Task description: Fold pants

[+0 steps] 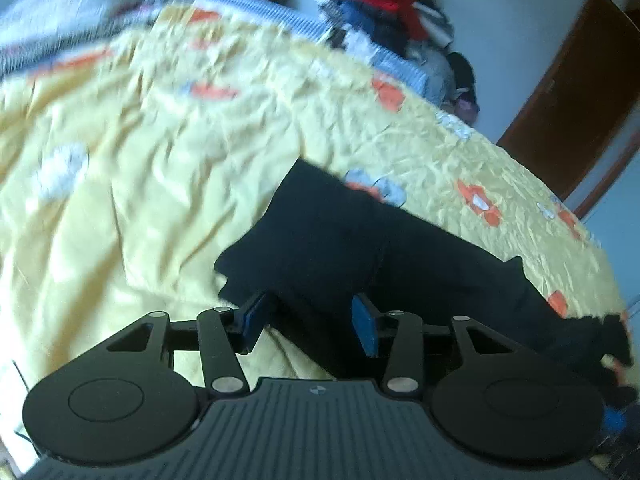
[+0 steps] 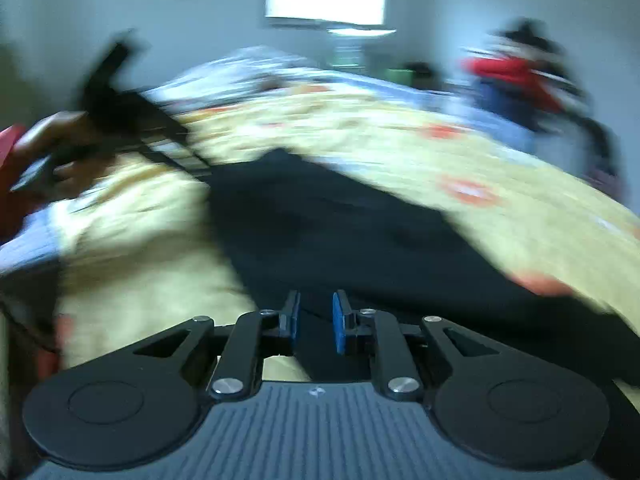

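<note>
Left wrist: black pants (image 1: 360,248) on yellow bedspread (image 1: 140,152); white walls (image 1: 520,20).

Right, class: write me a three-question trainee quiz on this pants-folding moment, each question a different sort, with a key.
1. True or false: the pants are black.
2. What do the pants lie on: A bedspread, B floor, C chair?
3. Fill in: the left gripper fingers are ____, with nothing between them.

Key: 1 true. 2 A, the yellow bedspread. 3 open; the right gripper also shows a gap, narrower.
</note>
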